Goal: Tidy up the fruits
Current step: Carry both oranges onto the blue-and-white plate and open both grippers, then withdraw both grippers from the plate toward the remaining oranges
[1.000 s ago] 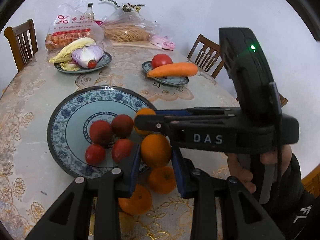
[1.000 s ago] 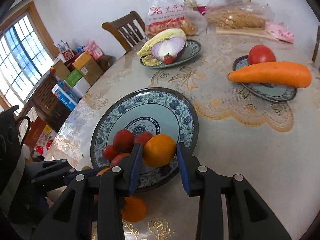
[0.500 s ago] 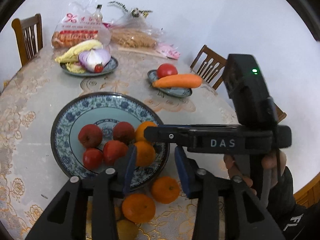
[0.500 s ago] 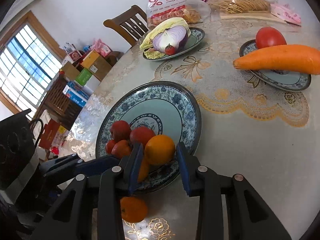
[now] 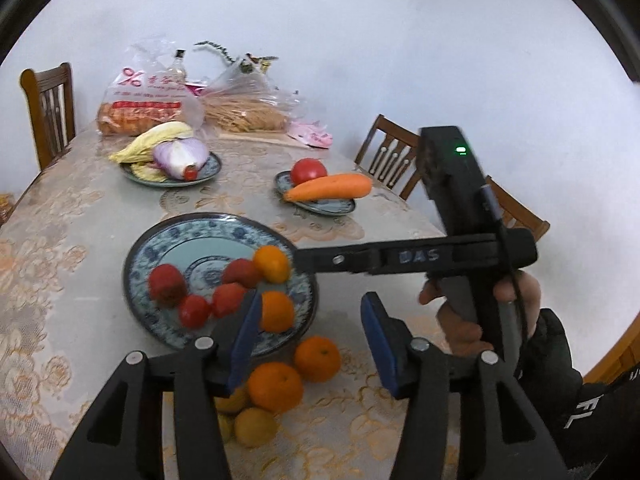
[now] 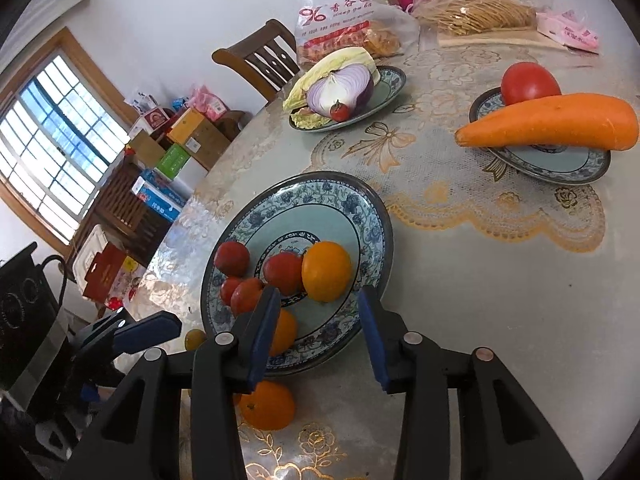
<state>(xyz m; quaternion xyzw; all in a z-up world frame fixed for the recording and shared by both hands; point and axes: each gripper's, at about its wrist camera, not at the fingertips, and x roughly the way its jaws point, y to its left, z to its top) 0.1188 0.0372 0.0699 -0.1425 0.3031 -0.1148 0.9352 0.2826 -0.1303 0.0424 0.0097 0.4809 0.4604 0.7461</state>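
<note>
A large blue-patterned plate (image 5: 160,240) (image 6: 348,200) holds several red fruits (image 5: 166,284) (image 6: 232,258) and two oranges. My left gripper (image 5: 312,298) is opening; the orange (image 5: 276,312) by its left pad lies on the plate, untouched by the pads. My right gripper (image 6: 319,292) reaches in from the right (image 5: 296,258), jaws opening. The other orange (image 6: 326,272) sits on the plate at its fingertips, with a gap to each pad. More oranges (image 5: 274,386) (image 6: 266,404) and yellow fruits (image 5: 256,426) lie on the tablecloth in front of the plate.
A plate of cabbage, onion and a small tomato (image 5: 172,160) stands at the back left. A small plate carries a tomato and a carrot (image 5: 328,188) (image 6: 552,120). Food bags (image 5: 148,108) line the far edge. Wooden chairs (image 5: 388,152) ring the table. A person's hand (image 5: 460,320) grips the right tool.
My left gripper let go of its orange, which now lies on the plate, then opened and drew back. My right gripper's jaws spread off the other orange.
</note>
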